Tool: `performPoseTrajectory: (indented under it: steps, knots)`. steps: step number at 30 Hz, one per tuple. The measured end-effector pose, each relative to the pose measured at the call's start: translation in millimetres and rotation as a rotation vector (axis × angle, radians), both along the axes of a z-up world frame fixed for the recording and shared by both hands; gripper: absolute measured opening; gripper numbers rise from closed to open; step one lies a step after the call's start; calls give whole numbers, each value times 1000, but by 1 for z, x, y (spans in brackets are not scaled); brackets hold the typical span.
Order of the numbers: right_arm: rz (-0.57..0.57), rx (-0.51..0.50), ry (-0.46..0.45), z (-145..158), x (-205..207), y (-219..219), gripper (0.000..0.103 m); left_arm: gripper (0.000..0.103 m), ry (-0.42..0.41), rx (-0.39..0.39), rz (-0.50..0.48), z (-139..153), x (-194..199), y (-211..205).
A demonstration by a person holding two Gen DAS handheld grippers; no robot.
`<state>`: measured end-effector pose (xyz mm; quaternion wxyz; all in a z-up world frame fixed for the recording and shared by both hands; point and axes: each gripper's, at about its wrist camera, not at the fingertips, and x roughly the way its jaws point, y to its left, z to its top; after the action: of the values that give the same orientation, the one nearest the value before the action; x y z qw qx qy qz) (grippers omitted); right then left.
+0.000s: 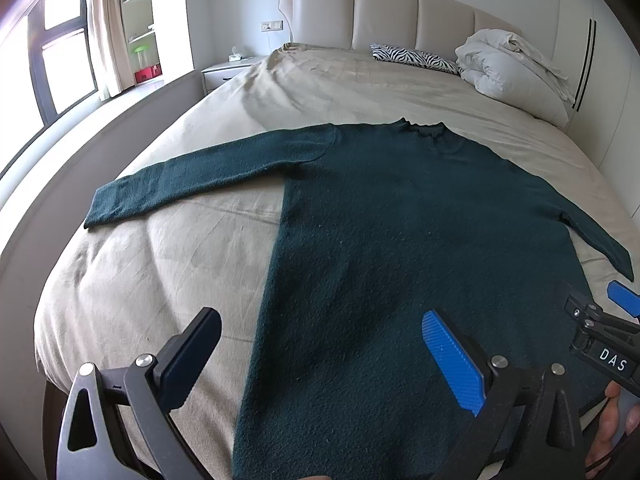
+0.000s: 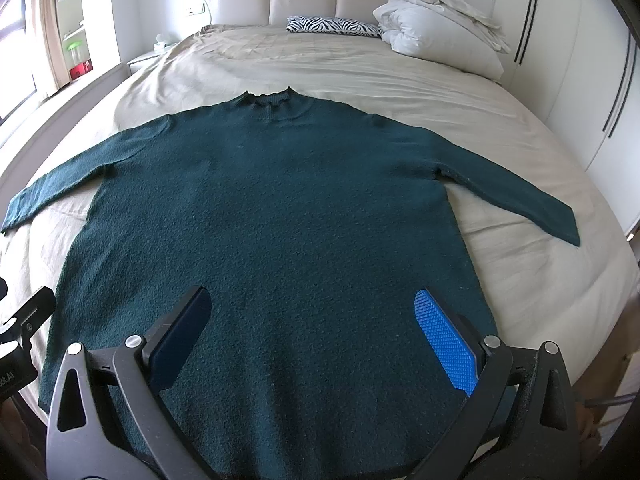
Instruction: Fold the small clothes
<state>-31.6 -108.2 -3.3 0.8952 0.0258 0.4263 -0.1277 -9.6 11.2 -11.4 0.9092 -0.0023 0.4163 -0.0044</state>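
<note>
Sweater: a dark green knitted long-sleeved sweater [image 2: 280, 208] lies flat on the beige-sheeted bed [image 2: 500, 128], sleeves spread, collar toward the headboard, hem at the foot edge.
Left gripper [image 1: 320, 360]: above the hem's left side, jaws spread wide, holding nothing.
Right gripper [image 2: 316, 336]: over the hem's middle, jaws wide apart, empty.
</note>
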Motion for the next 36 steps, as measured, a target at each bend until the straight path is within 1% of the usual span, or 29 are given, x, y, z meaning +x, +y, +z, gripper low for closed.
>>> performPoseTrajectory:
  steps: [17,24,28,30,32,33,35,36]
  knots:
    - [1,-2,4,-2,0,3,103,103,12,0,12,-5,-3,1]
    - [0,0,3,-2,-1,3,103,103,30,-38,-9,-7,-2,0]
    - [-4,29,-19,-3,-3,-4,103,103,21,-63,-32,-9,1,-4]
    - [-8,66,-52,-1,-5,-18,103,103,32,-91,-51,-12,3,-5]
    - [-28,111,-96,3,-9,-48,103,103,80,-180,-75,-19,9,-3]
    - [-56,131,-119,4,-11,-67,103,103,109,-217,-72,-24,13,-3]
    - [-113,176,-163,7,-19,-104,103,103,111,-200,-65,-28,18,-7]
    - [-163,219,-200,7,-25,-133,103,103,106,-206,-69,-29,21,-9]
